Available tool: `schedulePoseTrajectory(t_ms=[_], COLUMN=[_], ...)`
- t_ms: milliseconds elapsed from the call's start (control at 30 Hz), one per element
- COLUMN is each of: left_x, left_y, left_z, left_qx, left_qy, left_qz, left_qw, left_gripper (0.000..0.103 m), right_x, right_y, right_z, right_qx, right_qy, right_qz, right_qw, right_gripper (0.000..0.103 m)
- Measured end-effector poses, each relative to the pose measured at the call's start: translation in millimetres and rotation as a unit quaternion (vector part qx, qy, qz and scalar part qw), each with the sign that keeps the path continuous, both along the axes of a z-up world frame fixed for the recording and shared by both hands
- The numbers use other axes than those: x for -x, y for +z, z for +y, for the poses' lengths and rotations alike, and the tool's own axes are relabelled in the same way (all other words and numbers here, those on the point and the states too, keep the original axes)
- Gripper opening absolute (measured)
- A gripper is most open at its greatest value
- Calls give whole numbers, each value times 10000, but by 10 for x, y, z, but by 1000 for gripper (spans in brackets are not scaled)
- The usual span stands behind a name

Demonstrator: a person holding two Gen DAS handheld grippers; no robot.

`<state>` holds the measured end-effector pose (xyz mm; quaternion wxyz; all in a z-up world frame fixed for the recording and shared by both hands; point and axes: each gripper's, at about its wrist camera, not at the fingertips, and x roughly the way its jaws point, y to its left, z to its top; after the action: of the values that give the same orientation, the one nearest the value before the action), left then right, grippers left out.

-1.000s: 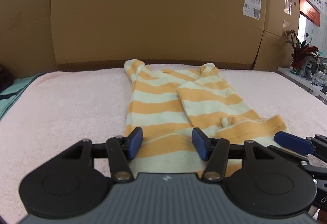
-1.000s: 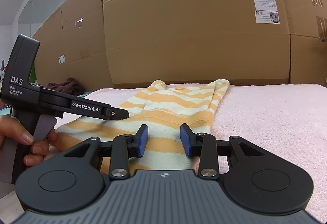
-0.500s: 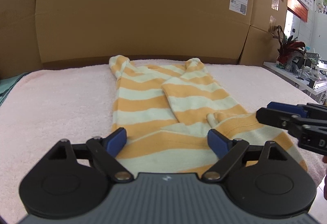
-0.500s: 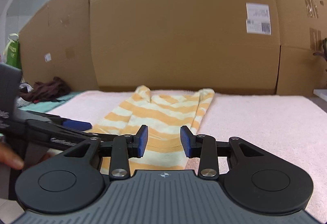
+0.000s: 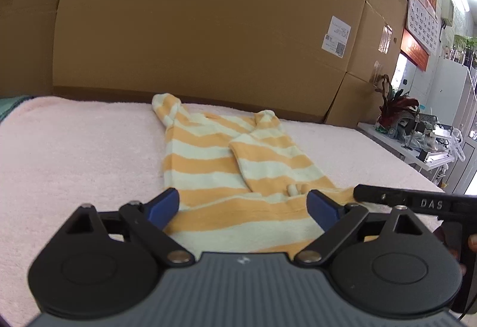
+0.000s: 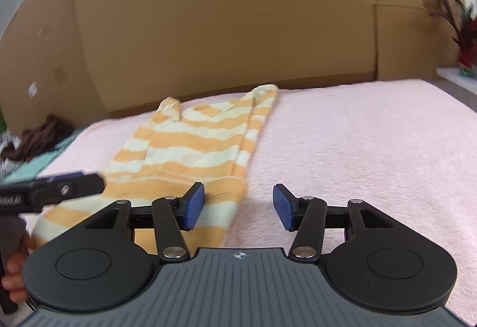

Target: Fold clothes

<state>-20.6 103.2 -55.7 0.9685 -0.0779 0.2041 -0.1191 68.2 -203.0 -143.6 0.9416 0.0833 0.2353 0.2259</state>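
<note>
An orange-and-cream striped top (image 5: 226,166) lies flat on the pink towel (image 5: 77,154), its sleeves folded in over the body. My left gripper (image 5: 243,207) stands open wide just above the near hem, nothing between its blue pads. The right gripper's black body (image 5: 411,201) pokes in at the right edge of that view. In the right wrist view the same top (image 6: 190,148) stretches away to the left, and my right gripper (image 6: 238,204) is open over its near right corner, empty. The left gripper (image 6: 53,193) shows at the left edge with a hand on it.
Tall cardboard boxes (image 5: 208,29) wall off the far side of the towel. A dark heap of clothes (image 6: 38,136) sits past the towel's left end. A potted plant (image 5: 393,106) and a cluttered white shelf (image 5: 429,145) stand beyond the right end.
The left gripper opened wide from a narrower gap and stays at the near hem. The right gripper opened too and swung rightward, now over the top's right corner.
</note>
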Motion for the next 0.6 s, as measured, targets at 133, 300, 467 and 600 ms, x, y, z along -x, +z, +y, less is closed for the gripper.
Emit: schedulePoseTrajectory(t_ms=[133,300,467,600], left_x=[71,237,504,623], left_y=[79,4,-85,-125], left_z=[147,360,398,327], left_qx=[-271,-176,402,642], left_qy=[138,219,-269,-640], left_qz=[-59,280,620,640], left_qw=[9995,9992,9969,9938], left_gripper=[94,94,94,94], right_x=[43,119,283,496], right_y=[129,132,111,109], right_z=[-73,-121,-310,-337], right_qx=[-46,278,200,331], right_qy=[247,600,1260,1725], right_qz=[-297,-389,-166,-193], right_qw=[9992,9971,9917,9843], right_gripper=[49,48,48,48])
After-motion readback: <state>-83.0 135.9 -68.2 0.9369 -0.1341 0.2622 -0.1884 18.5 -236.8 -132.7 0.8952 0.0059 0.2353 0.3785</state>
